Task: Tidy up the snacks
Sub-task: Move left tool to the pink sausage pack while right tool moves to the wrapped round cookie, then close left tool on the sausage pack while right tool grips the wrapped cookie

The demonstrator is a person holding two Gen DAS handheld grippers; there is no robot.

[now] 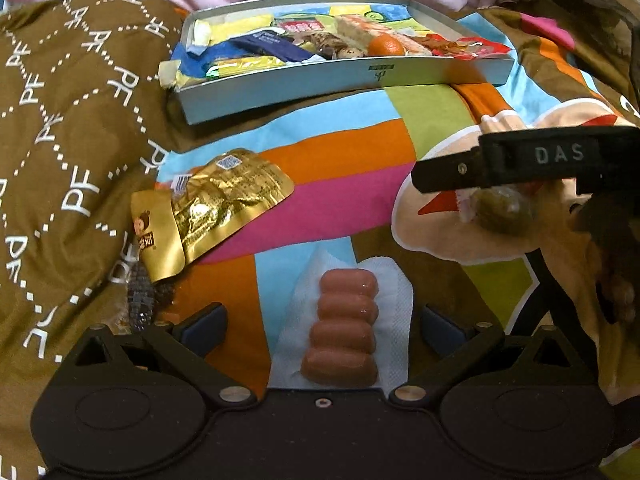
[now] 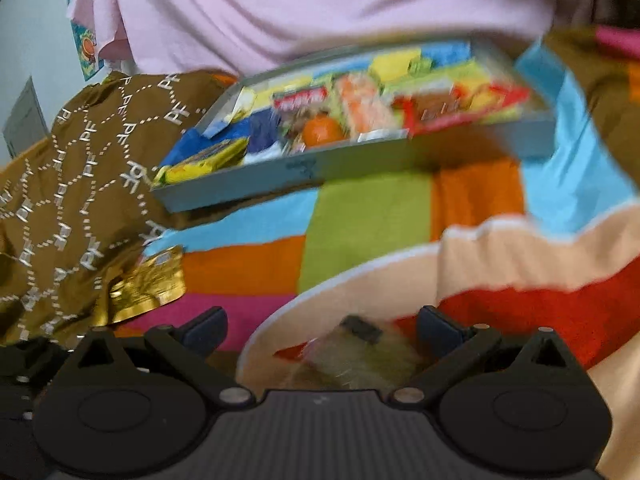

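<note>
Four little sausages in one sealed pack [image 1: 344,330] sit dead centre between my left gripper [image 1: 324,322] pads, both spread wide and touching nothing. The pack's long axis runs straight away from me, in line with the fingers, so I'd say closing across its narrow width is the easy move. My right gripper [image 2: 322,326] is also spread wide, hovering over a greenish wrapped snack [image 2: 356,360], blurry, so can't say if it's touching. Tray [image 1: 340,80] of sorted snacks lies straight ahead on the colourful blanket [image 1: 360,136], well apart. Gold pouch [image 1: 216,204] waits off to my left.
</note>
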